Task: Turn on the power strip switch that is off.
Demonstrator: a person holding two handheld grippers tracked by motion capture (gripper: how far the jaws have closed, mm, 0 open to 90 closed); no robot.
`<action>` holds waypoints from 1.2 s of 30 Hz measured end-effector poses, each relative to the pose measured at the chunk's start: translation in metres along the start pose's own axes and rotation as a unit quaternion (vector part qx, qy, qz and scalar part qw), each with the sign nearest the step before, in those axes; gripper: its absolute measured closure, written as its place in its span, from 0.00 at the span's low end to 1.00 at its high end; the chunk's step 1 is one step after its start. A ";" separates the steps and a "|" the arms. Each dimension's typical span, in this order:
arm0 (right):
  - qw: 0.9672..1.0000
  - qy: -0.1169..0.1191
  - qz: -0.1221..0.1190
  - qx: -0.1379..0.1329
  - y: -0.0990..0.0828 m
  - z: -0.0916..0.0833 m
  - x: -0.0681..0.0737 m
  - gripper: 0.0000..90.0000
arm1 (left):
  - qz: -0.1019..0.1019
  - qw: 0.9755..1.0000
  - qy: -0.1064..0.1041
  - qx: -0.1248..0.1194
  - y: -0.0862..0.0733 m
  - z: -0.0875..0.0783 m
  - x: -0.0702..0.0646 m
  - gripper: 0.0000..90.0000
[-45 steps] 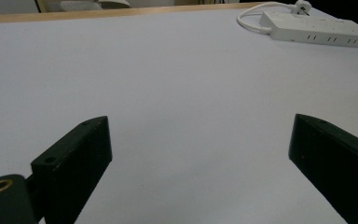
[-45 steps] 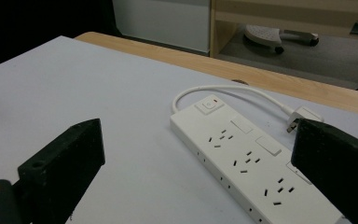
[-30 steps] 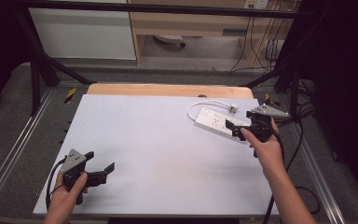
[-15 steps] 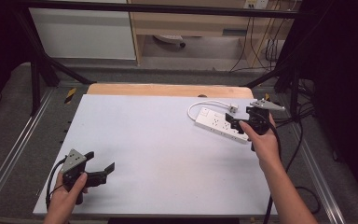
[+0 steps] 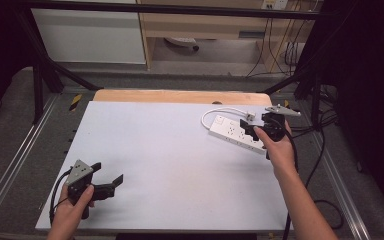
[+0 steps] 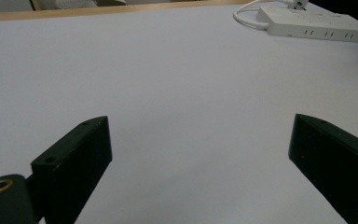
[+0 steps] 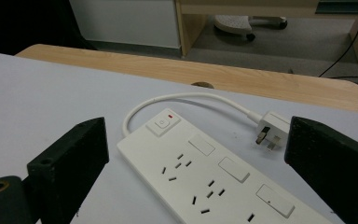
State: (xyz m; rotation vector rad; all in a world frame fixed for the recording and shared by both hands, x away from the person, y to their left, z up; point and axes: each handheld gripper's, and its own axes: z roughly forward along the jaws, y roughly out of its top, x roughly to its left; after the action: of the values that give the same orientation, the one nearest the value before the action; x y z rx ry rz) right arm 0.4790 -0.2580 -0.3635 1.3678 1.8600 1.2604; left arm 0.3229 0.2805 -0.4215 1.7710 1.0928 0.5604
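In the high view a white power strip (image 5: 235, 134) lies at the right of the frame on the white table (image 5: 170, 150), its short cord (image 5: 219, 112) looping from its upper-left end round to a plug (image 5: 250, 116) that rests on the table just above it. The right gripper (image 5: 252, 133) sits over the strip's right half, held by a hand (image 5: 279, 147) whose forearm comes up from the lower right. In the right gripper view both jaws stand wide apart — the strip (image 7: 214, 179) lies between them, touched by neither, its switch (image 7: 162, 123) near frame centre and the plug (image 7: 271, 130) just beside the right-hand jaw. The left gripper (image 5: 109, 184) rests at lower left of the high view, well apart from the strip. Its own view shows it spread wide over bare table (image 6: 177, 93) — grasping nothing — with the strip (image 6: 314, 27) far off at upper right.
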 end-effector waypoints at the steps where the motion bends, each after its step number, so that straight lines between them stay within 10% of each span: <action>1: 1.000 -0.002 0.000 0.001 0.000 0.002 0.000 0.08 | 0.001 1.000 0.000 0.000 0.000 0.000 0.000 0.07; 36: 0.999 -0.025 0.010 0.043 -0.016 0.058 -0.006 0.25 | 0.005 1.000 -0.007 0.006 -0.001 0.001 -0.002 0.07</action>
State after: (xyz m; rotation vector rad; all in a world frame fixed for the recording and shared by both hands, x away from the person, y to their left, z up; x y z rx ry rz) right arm 0.5210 -0.2427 -0.4042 1.4517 1.8909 1.1576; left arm 0.3226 0.2785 -0.4227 1.7896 1.0811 0.5469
